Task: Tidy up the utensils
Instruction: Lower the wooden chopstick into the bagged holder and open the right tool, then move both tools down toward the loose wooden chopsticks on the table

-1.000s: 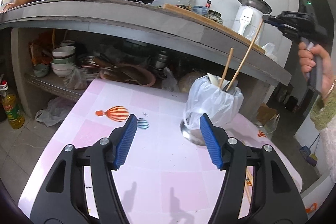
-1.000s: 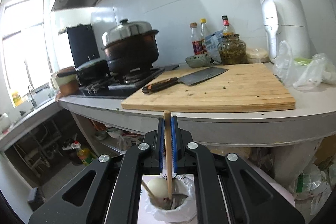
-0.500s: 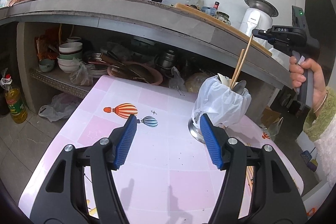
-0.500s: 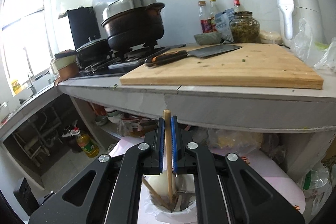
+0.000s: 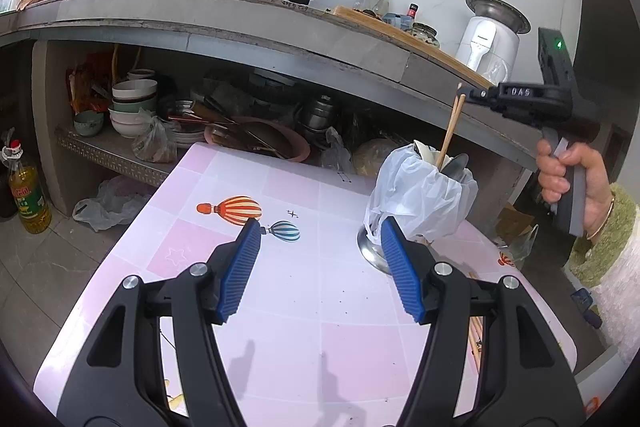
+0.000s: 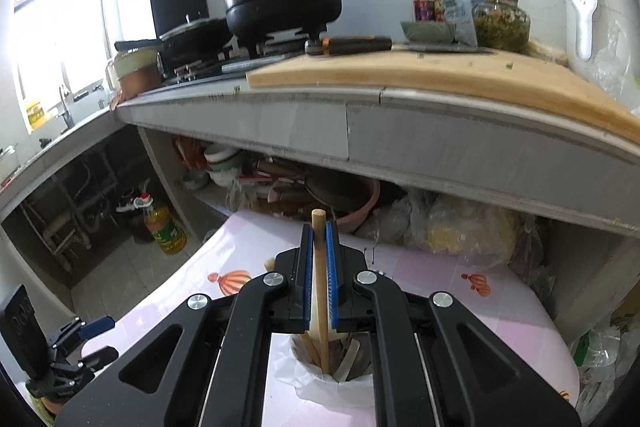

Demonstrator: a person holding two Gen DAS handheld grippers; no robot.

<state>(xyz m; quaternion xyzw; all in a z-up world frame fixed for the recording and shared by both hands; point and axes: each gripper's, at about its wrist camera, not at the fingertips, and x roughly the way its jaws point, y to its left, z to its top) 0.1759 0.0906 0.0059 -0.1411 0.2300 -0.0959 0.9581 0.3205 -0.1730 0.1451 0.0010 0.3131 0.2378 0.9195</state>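
On the pink balloon-print table (image 5: pixel 304 307) stands a utensil holder (image 5: pixel 420 195) wrapped in a white plastic bag, with a spoon and chopsticks inside. My right gripper (image 6: pixel 319 231) is shut on a wooden chopstick (image 6: pixel 320 287) near its top, and the stick's lower end sits inside the holder (image 6: pixel 332 379). From the left wrist view the same right gripper (image 5: pixel 466 93) hangs above the holder, gripping the chopstick (image 5: pixel 450 131) in a person's hand (image 5: pixel 568 171). My left gripper (image 5: pixel 320 259) stands open over the table just left of the holder, nothing between its blue pads.
A concrete counter (image 5: pixel 280 39) overhangs the table's far side, carrying pots, a cutting board (image 6: pixel 440 79) with a cleaver, bottles and a white appliance (image 5: pixel 488 43). Bowls and pans fill the shelf beneath. An oil bottle (image 5: pixel 28 195) stands on the floor at left.
My right gripper has come down with the chopstick, sinking its lower end deeper into the holder. The left gripper has stayed open and nearly still.
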